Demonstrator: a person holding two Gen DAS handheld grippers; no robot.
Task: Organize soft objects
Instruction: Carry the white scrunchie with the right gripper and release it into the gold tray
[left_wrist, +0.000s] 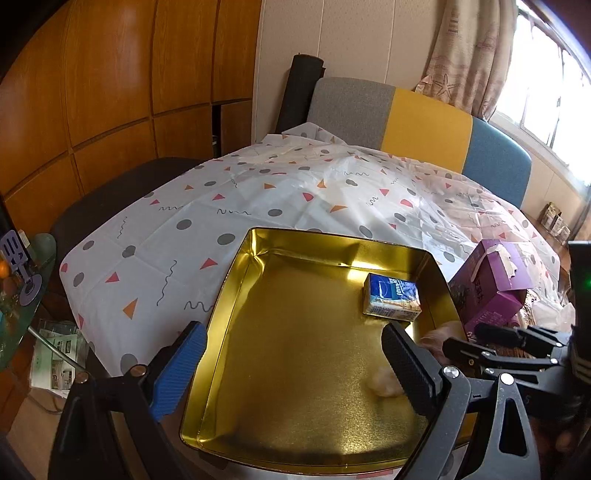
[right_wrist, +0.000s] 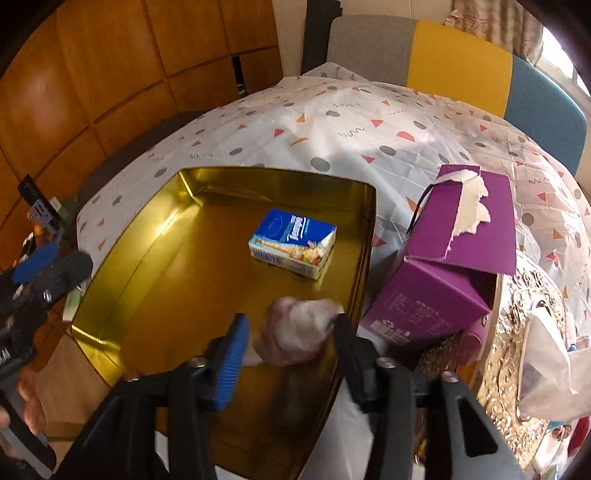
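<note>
Gold tin tray (right_wrist: 155, 236) on a patterned tablecloth (right_wrist: 332, 125), near corner past the table edge. Inside, a blue tissue pack (right_wrist: 293, 242) lying flat close to the far right wall, apart from it; wide bare floor to the left and toward the front. Right gripper (right_wrist: 290, 332) above the near right part of the tray, fingers spread, with a pale soft bundle (right_wrist: 299, 326) between them: blurred, touching the black finger, with a gap on the blue finger's side; cannot tell if truly held. Purple box (right_wrist: 454, 258) just beside the tray's right wall, flap up with torn tape. Left gripper (left_wrist: 295, 363) wide apart and holding nothing, one finger outside the left rim, the other over the tray floor. Much free cloth beyond the far rim.
</note>
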